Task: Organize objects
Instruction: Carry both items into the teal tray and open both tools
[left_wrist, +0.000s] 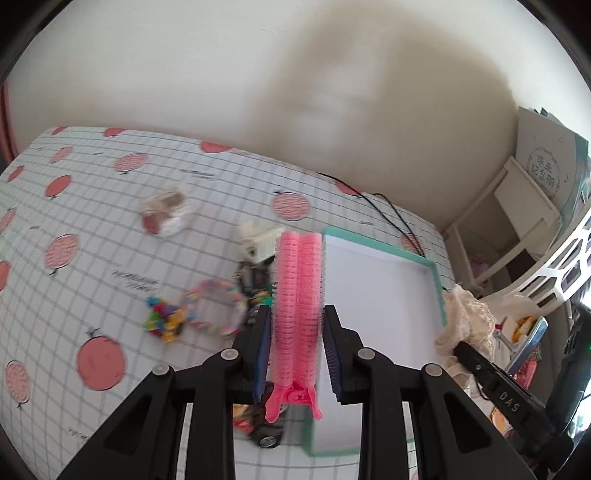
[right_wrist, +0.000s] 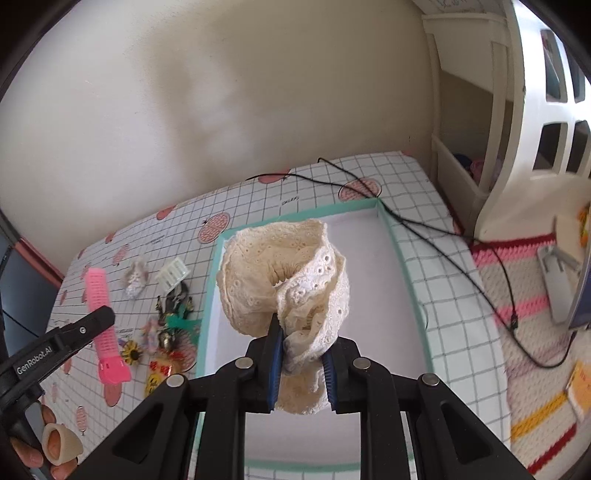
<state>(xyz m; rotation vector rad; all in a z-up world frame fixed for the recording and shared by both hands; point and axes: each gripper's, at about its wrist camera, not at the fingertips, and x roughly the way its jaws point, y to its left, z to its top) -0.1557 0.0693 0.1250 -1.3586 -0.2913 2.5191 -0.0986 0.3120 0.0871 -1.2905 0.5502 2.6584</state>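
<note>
I am taking the teal-rimmed box (left_wrist: 437, 284) as my landmark and working from the left. Well to the left of the box, on the table (left_wrist: 92, 229) with its grid-and-peach cloth, a small pale wrapped item (left_wrist: 166, 216) is lying alone. Nearer the box, a multicoloured clip cluster (left_wrist: 164, 319) is sitting just beside a pastel beaded ring (left_wrist: 218, 310), and a white comb-like clip (left_wrist: 258, 236) and a dark heap of trinkets (left_wrist: 255, 284) are crowding against the box's left wall.

My left gripper (left_wrist: 297, 325) is pinching a pink hair roller clip (left_wrist: 299, 295), which is pointing forward along the fingers and hanging over the box's left edge, above the table and off it.

My right gripper (right_wrist: 301, 345) is clamping a cream lace scrunchie (right_wrist: 284, 273), holding it over the white inside of the box, clear of the floor of it as far as I can tell. A black cable (right_wrist: 443, 236) is trailing across the box's far right corner and onward to the striped crocheted mat (right_wrist: 532, 332) lying to the right of the box.
</note>
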